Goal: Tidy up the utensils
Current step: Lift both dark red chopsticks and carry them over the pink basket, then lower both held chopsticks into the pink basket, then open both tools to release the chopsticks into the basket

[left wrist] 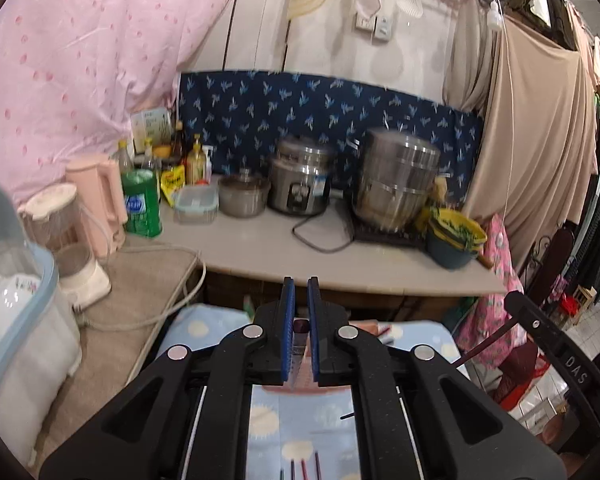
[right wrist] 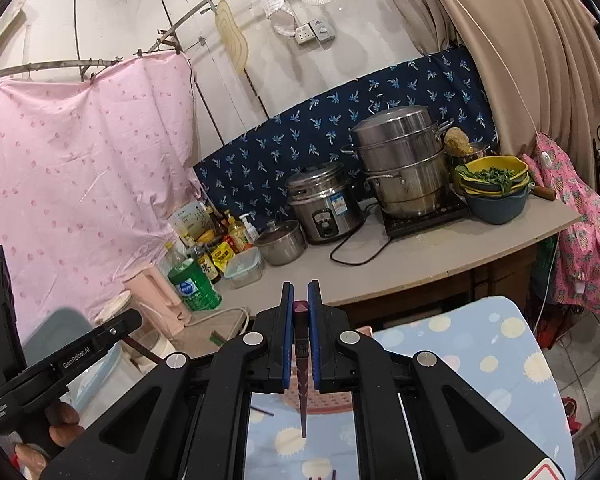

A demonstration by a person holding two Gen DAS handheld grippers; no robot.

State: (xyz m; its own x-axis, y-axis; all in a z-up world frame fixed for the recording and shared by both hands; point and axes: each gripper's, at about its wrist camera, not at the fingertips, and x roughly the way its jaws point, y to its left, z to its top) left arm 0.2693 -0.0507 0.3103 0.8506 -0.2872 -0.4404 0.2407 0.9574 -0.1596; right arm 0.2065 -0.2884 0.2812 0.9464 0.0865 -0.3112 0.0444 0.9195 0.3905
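Note:
My left gripper [left wrist: 301, 294] is shut on a dark chopstick [left wrist: 301, 326] with a maroon end, held upright between the blue pads. My right gripper [right wrist: 301, 290] is shut on another dark chopstick [right wrist: 302, 380] that tapers down toward the table. Both grippers hang above a blue cloud-print tablecloth [right wrist: 480, 360]. A pink perforated basket [right wrist: 324, 402] sits below the right gripper. Loose chopsticks [left wrist: 304, 468] lie on the cloth near the bottom edge, and one loose chopstick [right wrist: 262, 410] lies beside the basket. A hand [right wrist: 62, 428] holds the left gripper's handle.
A grey counter [left wrist: 340, 264] ahead carries a rice cooker [left wrist: 300, 188], a stacked steamer pot [left wrist: 396, 184], a small lidded pot [left wrist: 242, 196], bottles and a bowl of greens [left wrist: 456, 236]. A lidded dish box [left wrist: 16, 308] and a blender [left wrist: 72, 248] stand at the left.

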